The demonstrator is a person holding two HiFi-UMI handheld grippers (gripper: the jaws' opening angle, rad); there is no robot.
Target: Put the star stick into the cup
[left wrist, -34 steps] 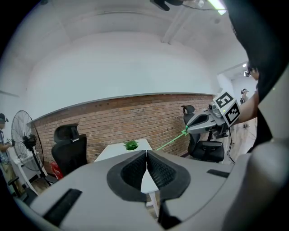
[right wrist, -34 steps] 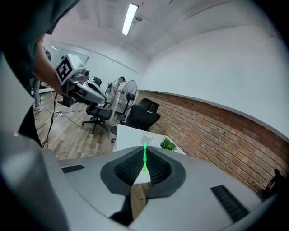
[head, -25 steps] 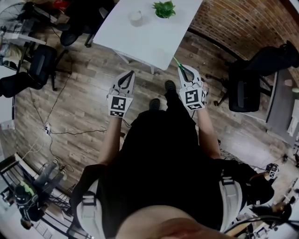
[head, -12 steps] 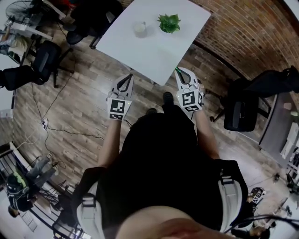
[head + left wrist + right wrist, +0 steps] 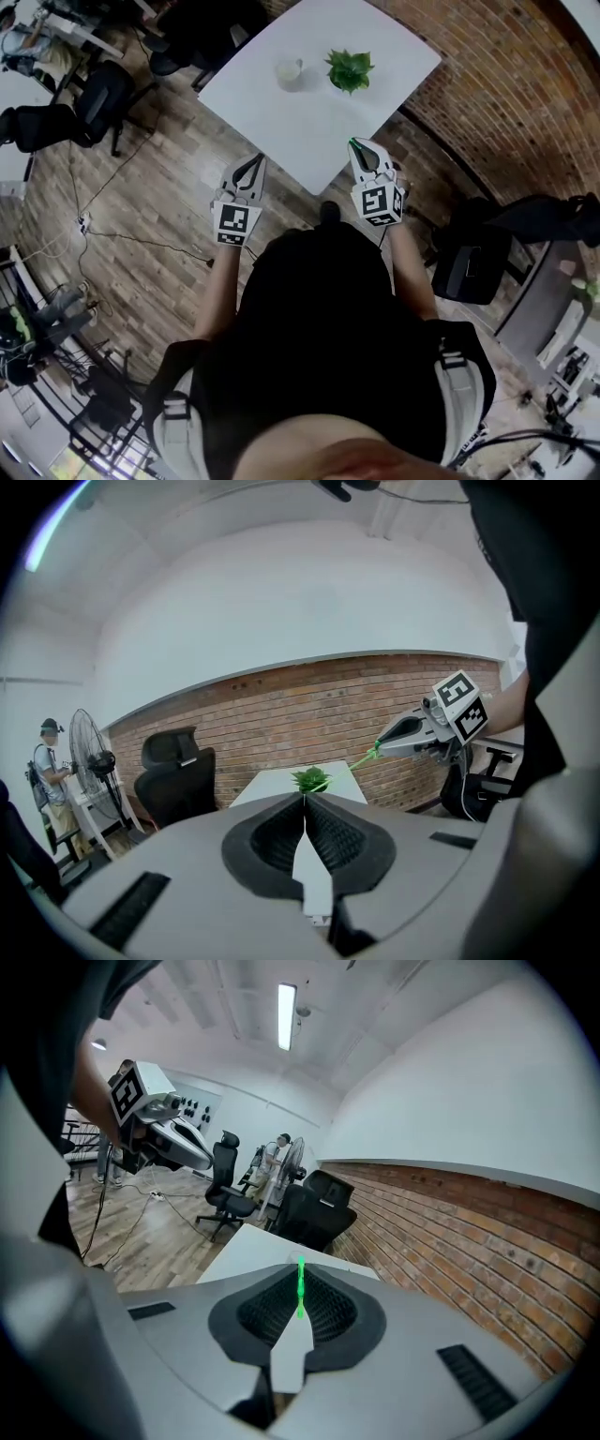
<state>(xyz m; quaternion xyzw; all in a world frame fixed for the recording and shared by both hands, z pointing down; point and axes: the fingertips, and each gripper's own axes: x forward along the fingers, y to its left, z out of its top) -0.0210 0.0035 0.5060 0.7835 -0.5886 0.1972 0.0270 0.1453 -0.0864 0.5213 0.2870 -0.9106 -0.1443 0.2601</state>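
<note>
The right gripper (image 5: pixel 300 1271) has its 2 jaws squeezed shut on the star stick (image 5: pixel 300 1288). It is a thin green stick that pokes out past the tips. The left gripper (image 5: pixel 304 801) has its 2 jaws closed together with nothing in them.

The right gripper view shows the grip close up, with the left gripper (image 5: pixel 202 1159) off at 10 o'clock. The left gripper view shows the stick (image 5: pixel 364 758) from the side. It sticks out of the right gripper (image 5: pixel 384 745) at 2 o'clock and points toward a green plant (image 5: pixel 310 779) on the white table (image 5: pixel 277 782).

Only the head view shows the cup (image 5: pixel 289 70). It stands on the table (image 5: pixel 281 122) at 12 o'clock, just beside the plant (image 5: pixel 349 70), on its 9 o'clock side. Both grippers are by the near edge of the table, the left (image 5: pixel 253 164) at 11 o'clock and the right (image 5: pixel 359 148) at 1 o'clock. Both are well apart from the cup. There the stick is only a tiny green bit at the right gripper's tips.
</note>
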